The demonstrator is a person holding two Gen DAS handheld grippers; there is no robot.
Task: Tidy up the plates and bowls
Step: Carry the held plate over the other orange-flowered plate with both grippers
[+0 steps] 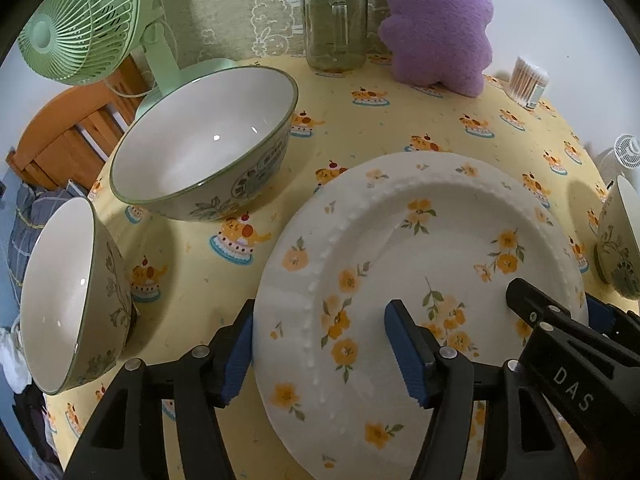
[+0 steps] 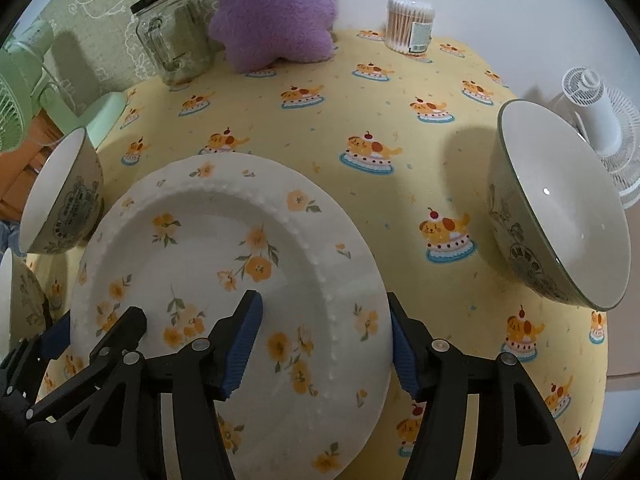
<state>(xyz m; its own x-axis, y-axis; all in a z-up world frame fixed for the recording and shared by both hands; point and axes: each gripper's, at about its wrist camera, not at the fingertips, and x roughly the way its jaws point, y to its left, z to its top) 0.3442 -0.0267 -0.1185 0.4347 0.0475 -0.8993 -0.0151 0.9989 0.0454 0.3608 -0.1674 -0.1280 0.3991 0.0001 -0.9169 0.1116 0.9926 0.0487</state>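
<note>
Yellow cake-print tablecloth (image 1: 360, 128) carries our white flower-patterned ceramic plate (image 1: 400, 280). Left gripper (image 1: 320, 352) and right gripper (image 2: 326, 340) straddle opposite rims, jaws part-open — neither clamps yet. Next: close, lift level.

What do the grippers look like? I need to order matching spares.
Both are black plastic with silver rivets and ribbed blue pads on the fingers. The left gripper and right gripper match; the right one's side reads "DAS" in white. No cables or sleeves show.
</note>
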